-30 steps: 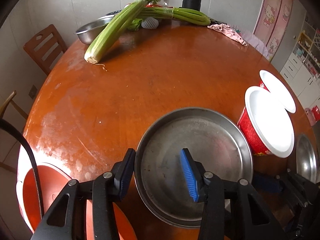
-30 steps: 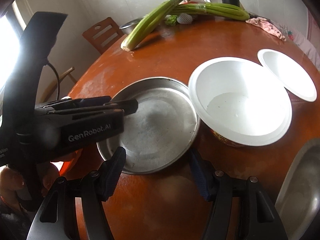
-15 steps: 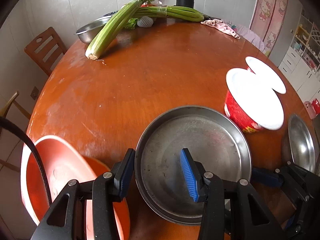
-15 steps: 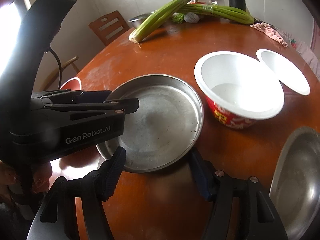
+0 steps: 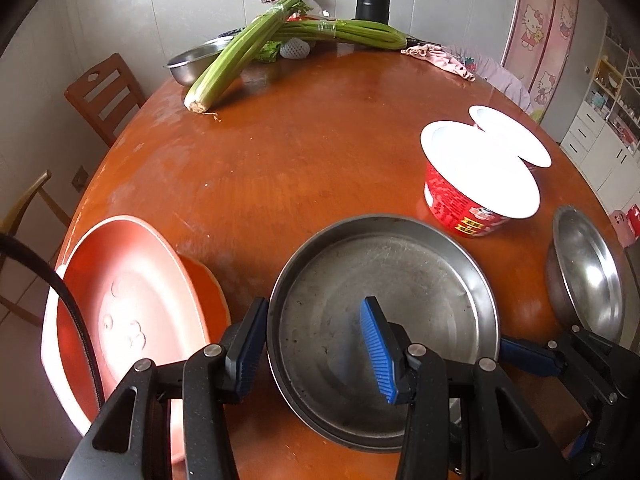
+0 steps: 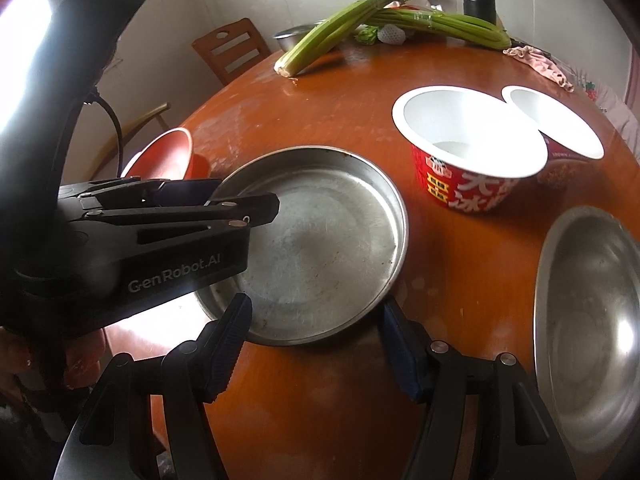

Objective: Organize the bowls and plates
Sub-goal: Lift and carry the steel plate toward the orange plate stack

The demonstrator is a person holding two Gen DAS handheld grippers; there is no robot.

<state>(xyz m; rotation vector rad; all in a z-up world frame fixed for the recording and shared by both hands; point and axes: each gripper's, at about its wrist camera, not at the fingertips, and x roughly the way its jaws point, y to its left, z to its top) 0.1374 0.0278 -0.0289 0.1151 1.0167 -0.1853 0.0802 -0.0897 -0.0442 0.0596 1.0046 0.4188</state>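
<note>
Steel pan point(image 5: 400, 304) rim pinched by left claw point(image 5: 316, 344), angled down; right claw point(image 6: 316, 340) wide, empty.

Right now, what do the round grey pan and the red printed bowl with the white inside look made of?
Round grey pan: likely stainless steel, dull scuffed sheen. Red printed bowl: probably disposable paper or foam, matte white inside.

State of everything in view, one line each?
Left tool: shut on pan rim.
Right tool: open, empty.
Pan: upright, empty, held.
Red cup: upright, uncovered.
Steel bowl: upright, empty.
Red dish: empty.
</note>
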